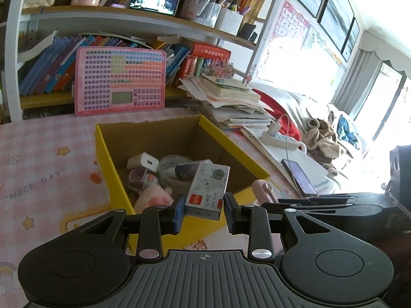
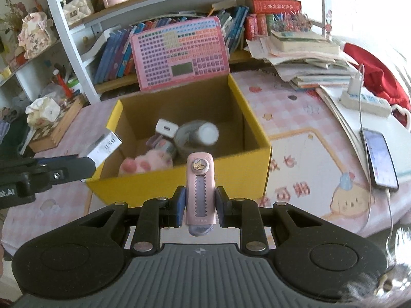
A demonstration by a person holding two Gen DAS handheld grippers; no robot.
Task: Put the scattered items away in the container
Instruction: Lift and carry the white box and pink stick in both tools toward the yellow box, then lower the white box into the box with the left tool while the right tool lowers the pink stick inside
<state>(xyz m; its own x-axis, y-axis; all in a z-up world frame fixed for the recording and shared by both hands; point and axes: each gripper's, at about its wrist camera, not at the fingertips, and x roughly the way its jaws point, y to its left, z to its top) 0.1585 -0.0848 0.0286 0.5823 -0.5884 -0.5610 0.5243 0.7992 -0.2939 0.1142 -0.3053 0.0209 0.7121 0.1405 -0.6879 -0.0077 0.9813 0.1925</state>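
A yellow cardboard box (image 1: 117, 182) (image 2: 179, 184) stands open on the pink tablecloth. Inside lie a white charger (image 1: 143, 163) (image 2: 166, 127), a pink plush paw (image 1: 154, 197) (image 2: 143, 165), a roll of tape (image 2: 185, 138) and a white bottle (image 2: 207, 133). My left gripper (image 1: 204, 211) is shut on a small staple box (image 1: 206, 188) (image 2: 102, 150), held above the box's near left rim. My right gripper (image 2: 200, 206) is shut on a pink retractable eraser (image 2: 200, 190) (image 1: 264, 192), held in front of the box's near wall.
A pink keyboard toy (image 1: 119, 80) (image 2: 179, 54) leans against the bookshelf behind the box. A stack of books and papers (image 1: 231, 102) (image 2: 303, 54), a power strip (image 2: 364, 102) and a phone (image 1: 299, 178) (image 2: 380, 159) lie to the right. A checkered box (image 2: 55, 128) is on the left.
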